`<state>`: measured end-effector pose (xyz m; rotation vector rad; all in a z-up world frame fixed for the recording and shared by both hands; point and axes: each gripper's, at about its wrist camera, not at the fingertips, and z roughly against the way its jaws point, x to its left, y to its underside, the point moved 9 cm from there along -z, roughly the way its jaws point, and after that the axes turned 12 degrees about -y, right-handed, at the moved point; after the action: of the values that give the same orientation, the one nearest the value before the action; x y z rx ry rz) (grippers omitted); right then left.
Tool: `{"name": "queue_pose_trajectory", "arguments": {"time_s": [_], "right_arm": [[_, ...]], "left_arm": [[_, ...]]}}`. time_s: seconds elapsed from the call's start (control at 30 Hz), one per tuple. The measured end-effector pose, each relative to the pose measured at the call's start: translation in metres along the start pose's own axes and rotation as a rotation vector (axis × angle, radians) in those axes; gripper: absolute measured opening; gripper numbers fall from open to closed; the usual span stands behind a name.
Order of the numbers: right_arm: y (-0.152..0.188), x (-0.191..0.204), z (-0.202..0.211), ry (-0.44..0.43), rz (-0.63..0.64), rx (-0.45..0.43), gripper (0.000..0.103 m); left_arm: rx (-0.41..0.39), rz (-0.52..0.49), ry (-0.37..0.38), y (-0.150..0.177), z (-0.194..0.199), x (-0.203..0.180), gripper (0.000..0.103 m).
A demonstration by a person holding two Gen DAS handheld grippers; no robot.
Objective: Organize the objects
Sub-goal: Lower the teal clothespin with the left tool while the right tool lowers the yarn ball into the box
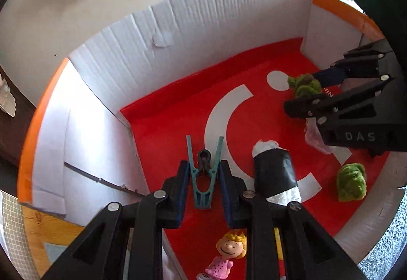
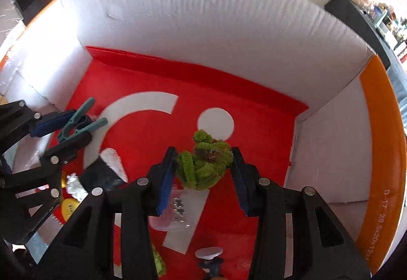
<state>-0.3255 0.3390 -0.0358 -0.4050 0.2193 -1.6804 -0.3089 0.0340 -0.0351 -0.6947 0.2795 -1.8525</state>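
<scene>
Both grippers reach into a white cardboard box (image 1: 122,68) with a red floor. My left gripper (image 1: 203,173) is shut on a teal clothespin (image 1: 203,173), which points forward above the floor; it also shows in the right wrist view (image 2: 81,119). My right gripper (image 2: 202,165) is shut on a clump of green moss (image 2: 203,165), also seen in the left wrist view (image 1: 304,85), at the box's far right. A second green clump (image 1: 352,182) lies on the floor at the right.
A black roll with white ends (image 1: 276,173) lies beside the left gripper. A blonde doll in a pink dress (image 1: 226,257) lies near the front. A clear plastic bag (image 2: 175,211) lies under the right gripper. The box rim (image 2: 381,152) is orange.
</scene>
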Motion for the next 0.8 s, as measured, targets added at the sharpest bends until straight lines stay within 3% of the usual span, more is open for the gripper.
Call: {"name": "queue_pose_trajectory", "arguments": {"time_s": [0.4, 0.63, 0.8], "right_arm": [[0.011, -0.001, 0.005, 0.011, 0.015, 0.011, 0.042], [0.019, -0.002, 0.008, 0.012, 0.012, 0.000, 0.050], [0.024, -0.003, 0.012, 0.014, 0.013, -0.003, 0.050]], "left_arm": [[0.012, 0.019, 0.012, 0.011, 0.008, 0.005, 0.025], [0.015, 0.028, 0.016, 0.017, 0.011, 0.007, 0.025], [0.015, 0.033, 0.020, 0.022, 0.016, 0.008, 0.025]]}}
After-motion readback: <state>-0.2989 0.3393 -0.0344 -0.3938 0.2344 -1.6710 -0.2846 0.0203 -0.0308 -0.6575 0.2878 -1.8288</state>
